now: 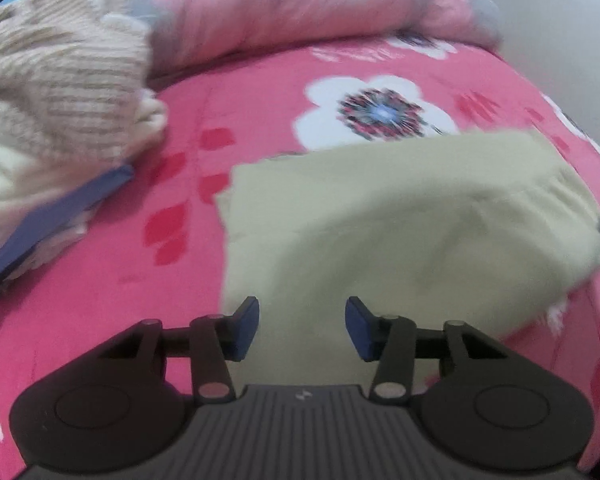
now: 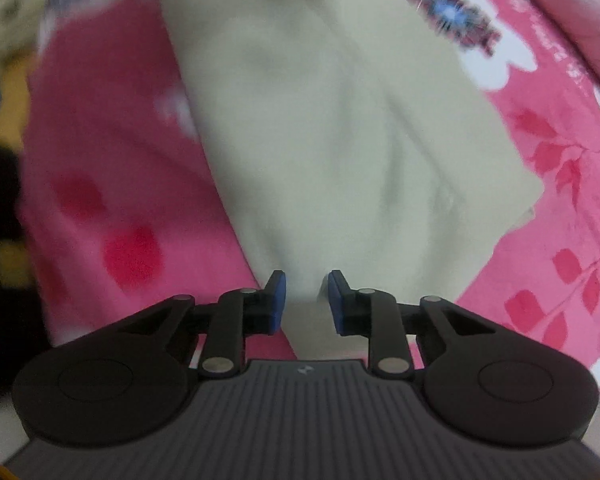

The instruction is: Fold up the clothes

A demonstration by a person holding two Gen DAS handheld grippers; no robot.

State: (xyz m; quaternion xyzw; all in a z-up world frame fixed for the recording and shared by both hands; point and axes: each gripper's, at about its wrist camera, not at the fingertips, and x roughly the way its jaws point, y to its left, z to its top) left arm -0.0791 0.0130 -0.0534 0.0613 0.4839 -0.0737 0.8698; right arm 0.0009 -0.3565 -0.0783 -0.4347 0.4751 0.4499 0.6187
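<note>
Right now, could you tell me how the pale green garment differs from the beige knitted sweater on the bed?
The pale green garment is smooth and plain; the beige knitted sweater is ribbed and thick. The green garment lies spread fairly flat in the middle of the pink floral bedspread, under the open left gripper; the sweater sits bunched up on a pile at the far left, away from that gripper. Both rest on the same bedspread.

Pale green garment (image 1: 412, 216), pink floral bedspread (image 1: 260, 92) (white blooms), beige sweater (image 1: 56, 80)
</note>
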